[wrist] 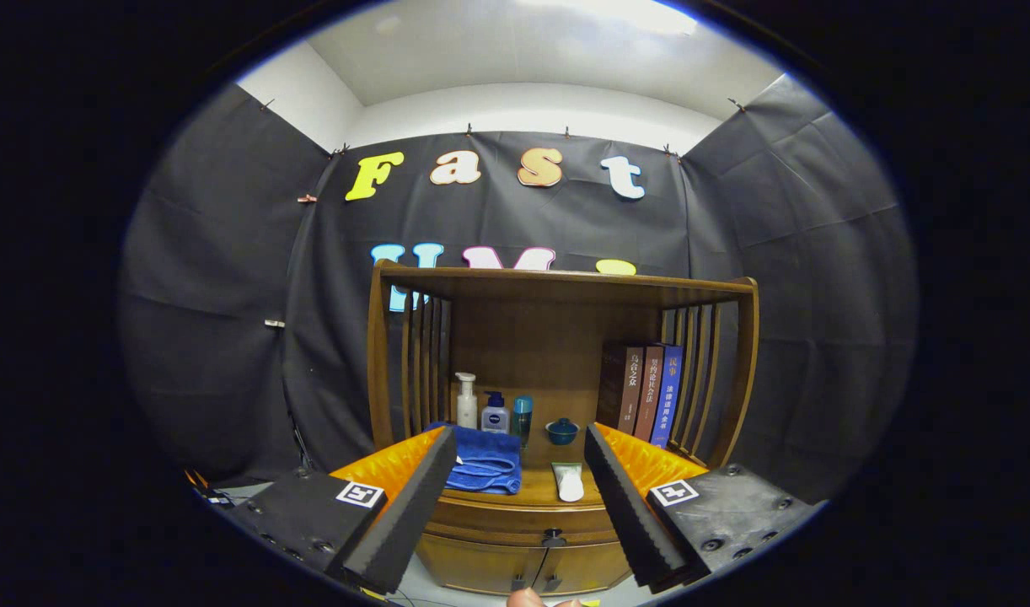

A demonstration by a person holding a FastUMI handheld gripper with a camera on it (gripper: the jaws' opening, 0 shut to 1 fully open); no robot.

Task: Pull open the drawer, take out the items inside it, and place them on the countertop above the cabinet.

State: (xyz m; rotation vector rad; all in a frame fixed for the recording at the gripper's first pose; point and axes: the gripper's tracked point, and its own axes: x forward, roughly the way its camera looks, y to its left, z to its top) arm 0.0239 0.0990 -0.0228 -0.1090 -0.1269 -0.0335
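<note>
Hovering with gripper [515, 506] fingers spread wide and pinching nothing, framing the shut drawer [523, 524] and its knob [554, 534] below the countertop [536, 489], seemingly lining up for that knob.

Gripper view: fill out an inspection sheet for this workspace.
Surface: wooden countertop already carries items.
Job's things: drawer shut, knob ahead of the fingers; contents hidden.
Clutter: folded blue towel, white tube, pump bottle, two smaller bottles, small lidded pot, three upright books.
Grippers: gripper open, holding nothing, short of the cabinet.
Cables: thin dark cord hanging below the knob.
Surroundings: black cloth wall, white ceiling.
</note>
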